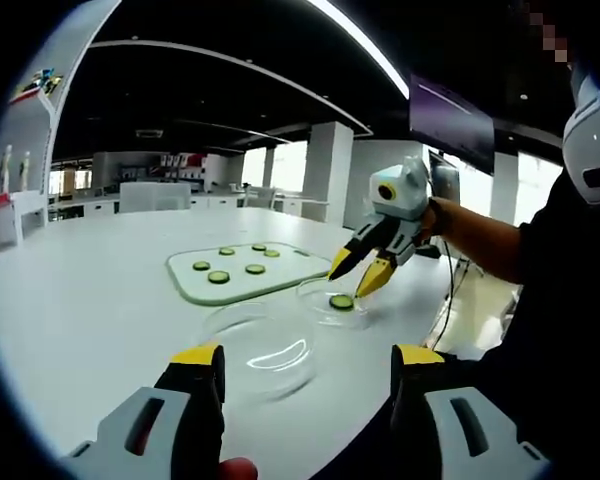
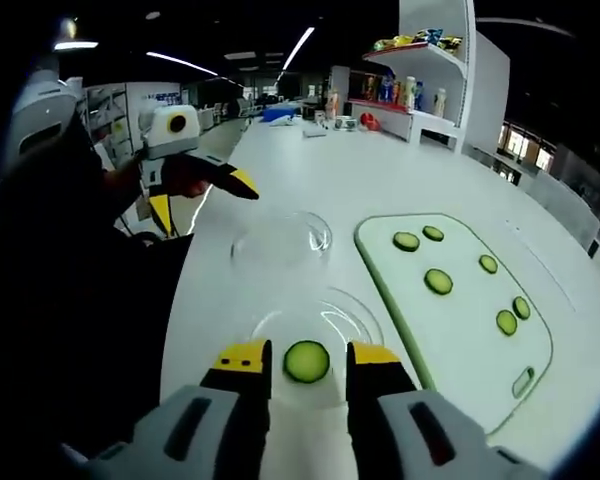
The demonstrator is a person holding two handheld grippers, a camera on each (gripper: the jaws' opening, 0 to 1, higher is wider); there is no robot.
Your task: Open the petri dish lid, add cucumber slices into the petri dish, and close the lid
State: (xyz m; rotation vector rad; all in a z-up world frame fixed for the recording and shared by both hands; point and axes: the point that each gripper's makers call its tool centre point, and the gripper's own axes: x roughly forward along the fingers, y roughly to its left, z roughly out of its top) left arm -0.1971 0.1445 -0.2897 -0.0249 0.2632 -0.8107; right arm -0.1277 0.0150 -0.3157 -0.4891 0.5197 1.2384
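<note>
A clear petri dish (image 1: 318, 292) (image 2: 332, 318) stands on the white table with one cucumber slice (image 1: 341, 301) (image 2: 307, 361) lying in it. My right gripper (image 1: 358, 275) (image 2: 309, 355) hovers just above that slice, jaws open and wider than the slice. The clear lid (image 1: 262, 348) (image 2: 280, 240) lies flat on the table beside the dish. My left gripper (image 1: 309, 356) (image 2: 205, 200) is open and empty, with the lid ahead between its jaws. A pale green cutting board (image 1: 280, 283) (image 2: 455, 345) holds several more slices (image 1: 218, 277) (image 2: 439, 281).
A person's arm (image 1: 480, 240) holds the right gripper from the table's edge. A white shelf with bottles and packets (image 2: 412, 92) stands at the far end of the table. Small items (image 2: 320, 122) lie far down the table.
</note>
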